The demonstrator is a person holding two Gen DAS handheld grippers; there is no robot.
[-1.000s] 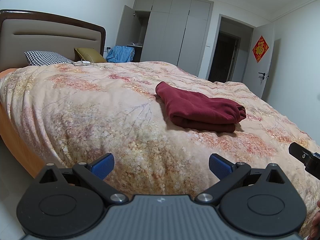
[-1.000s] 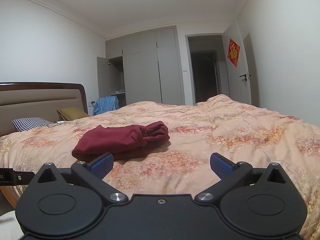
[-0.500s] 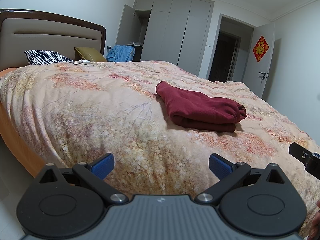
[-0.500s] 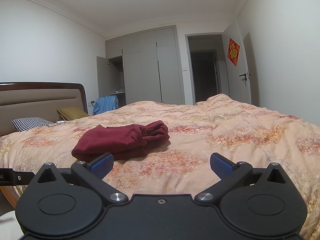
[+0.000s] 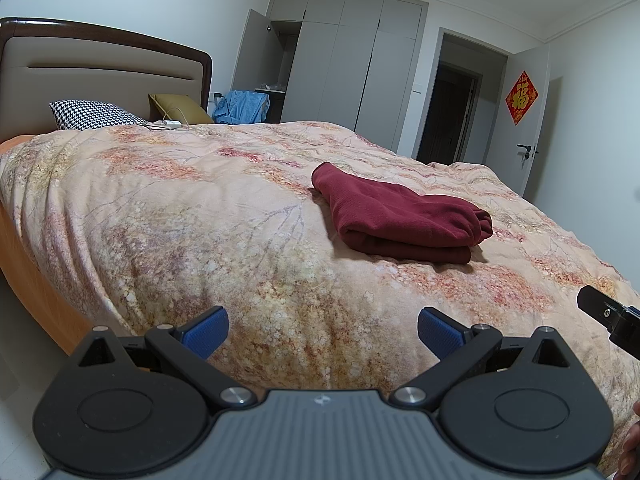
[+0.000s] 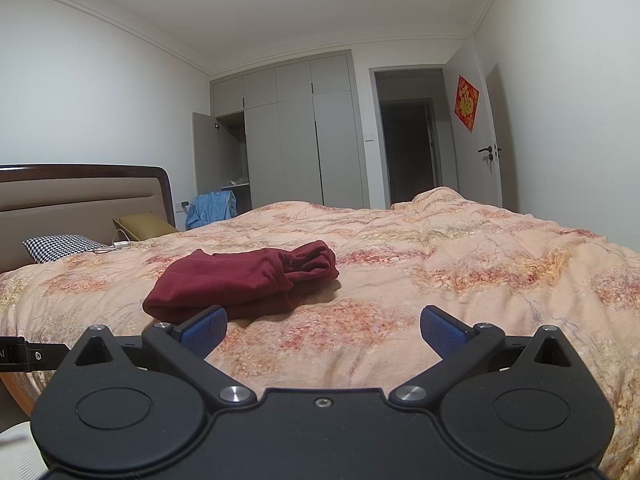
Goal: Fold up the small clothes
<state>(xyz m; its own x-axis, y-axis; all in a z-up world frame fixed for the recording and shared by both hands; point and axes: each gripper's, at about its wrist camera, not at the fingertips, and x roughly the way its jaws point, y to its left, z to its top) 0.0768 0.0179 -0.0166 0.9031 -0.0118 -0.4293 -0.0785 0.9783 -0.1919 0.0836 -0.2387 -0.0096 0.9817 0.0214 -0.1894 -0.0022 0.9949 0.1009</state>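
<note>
At nine o'clock we see the bed's orange side edge (image 5: 28, 276) dropping off. Our left gripper (image 5: 323, 330) hangs above the quilt (image 5: 180, 216) with fingers spread wide, holding nothing. The folded maroon garment (image 5: 400, 216) lies at one o'clock, bare quilt on all sides. Our right gripper (image 6: 323, 328) is likewise spread and empty, the garment (image 6: 244, 280) at eleven o'clock.

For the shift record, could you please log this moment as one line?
left gripper: open, empty | right gripper: open, empty | maroon garment: folded, on floral duvet, untouched
</note>
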